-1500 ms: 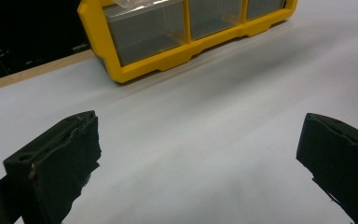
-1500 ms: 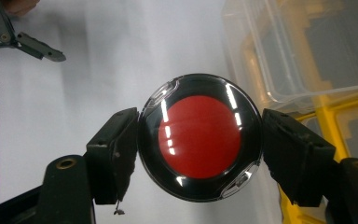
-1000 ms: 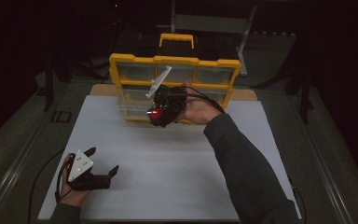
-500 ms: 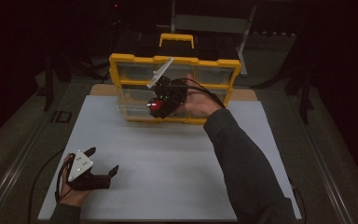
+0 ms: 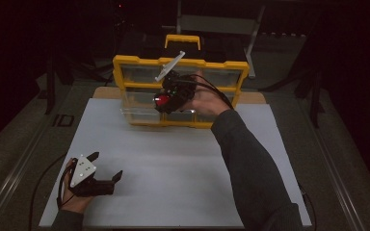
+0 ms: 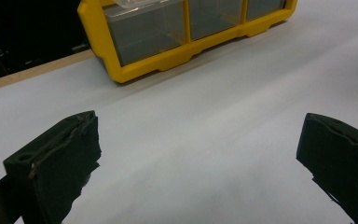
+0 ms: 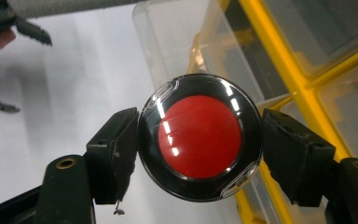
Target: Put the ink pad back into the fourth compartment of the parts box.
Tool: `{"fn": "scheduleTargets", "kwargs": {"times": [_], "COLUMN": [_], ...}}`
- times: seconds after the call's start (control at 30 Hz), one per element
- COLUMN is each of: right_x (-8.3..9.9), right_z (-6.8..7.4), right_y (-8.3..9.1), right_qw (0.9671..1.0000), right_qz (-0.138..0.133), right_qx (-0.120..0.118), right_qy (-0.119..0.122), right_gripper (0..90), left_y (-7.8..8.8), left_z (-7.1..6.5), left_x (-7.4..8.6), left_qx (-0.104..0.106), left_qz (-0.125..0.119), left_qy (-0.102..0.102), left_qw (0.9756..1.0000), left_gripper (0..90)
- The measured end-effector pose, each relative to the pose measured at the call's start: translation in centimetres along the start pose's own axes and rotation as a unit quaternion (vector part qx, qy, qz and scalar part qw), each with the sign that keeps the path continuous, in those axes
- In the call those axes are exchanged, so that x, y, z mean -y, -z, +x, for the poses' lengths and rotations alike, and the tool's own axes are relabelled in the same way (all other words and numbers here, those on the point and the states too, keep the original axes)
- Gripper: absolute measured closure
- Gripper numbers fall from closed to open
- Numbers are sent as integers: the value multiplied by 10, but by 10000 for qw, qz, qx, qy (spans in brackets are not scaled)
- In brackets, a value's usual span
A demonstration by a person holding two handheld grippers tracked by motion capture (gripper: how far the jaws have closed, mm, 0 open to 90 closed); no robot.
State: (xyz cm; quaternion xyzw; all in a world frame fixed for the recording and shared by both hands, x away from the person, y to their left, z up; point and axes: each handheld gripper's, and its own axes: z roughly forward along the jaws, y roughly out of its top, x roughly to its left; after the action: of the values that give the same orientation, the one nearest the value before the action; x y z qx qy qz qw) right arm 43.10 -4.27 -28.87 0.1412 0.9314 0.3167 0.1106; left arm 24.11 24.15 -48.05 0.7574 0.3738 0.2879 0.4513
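A yellow drawer cabinet [image 5: 180,91] stands at the desk's [image 5: 173,163] far edge. The right gripper [image 5: 166,100], before its lower drawers, clamps a red-and-black round disc [image 7: 200,137] between its fingers. The left gripper [image 5: 105,172], near-left, rests with fingers apart, empty.

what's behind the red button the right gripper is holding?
Behind the red button, gripped by the right gripper, stands a pulled-out clear drawer of the yellow organizer. The drawer's contents are hidden by the button.

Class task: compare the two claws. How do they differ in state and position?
The right claw is shut on a red disc; the left claw is open and empty. The right is raised at the yellow organizer; the left rests low over the white mat. Both have black jaws.
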Motion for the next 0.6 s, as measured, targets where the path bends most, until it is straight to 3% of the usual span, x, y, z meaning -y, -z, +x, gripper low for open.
{"fn": "scheduleTargets", "kwargs": {"times": [0.6], "right_x": [-4], "right_z": [-5], "right_y": [-4], "right_qw": [9986], "right_qz": [-392], "right_qx": [200], "right_qy": [-283], "right_gripper": [295], "left_y": [0], "left_z": [0], "left_x": [0], "left_qx": [-1], "left_qz": [-10], "left_qy": [4], "left_qw": [10000], "left_gripper": [0]}}
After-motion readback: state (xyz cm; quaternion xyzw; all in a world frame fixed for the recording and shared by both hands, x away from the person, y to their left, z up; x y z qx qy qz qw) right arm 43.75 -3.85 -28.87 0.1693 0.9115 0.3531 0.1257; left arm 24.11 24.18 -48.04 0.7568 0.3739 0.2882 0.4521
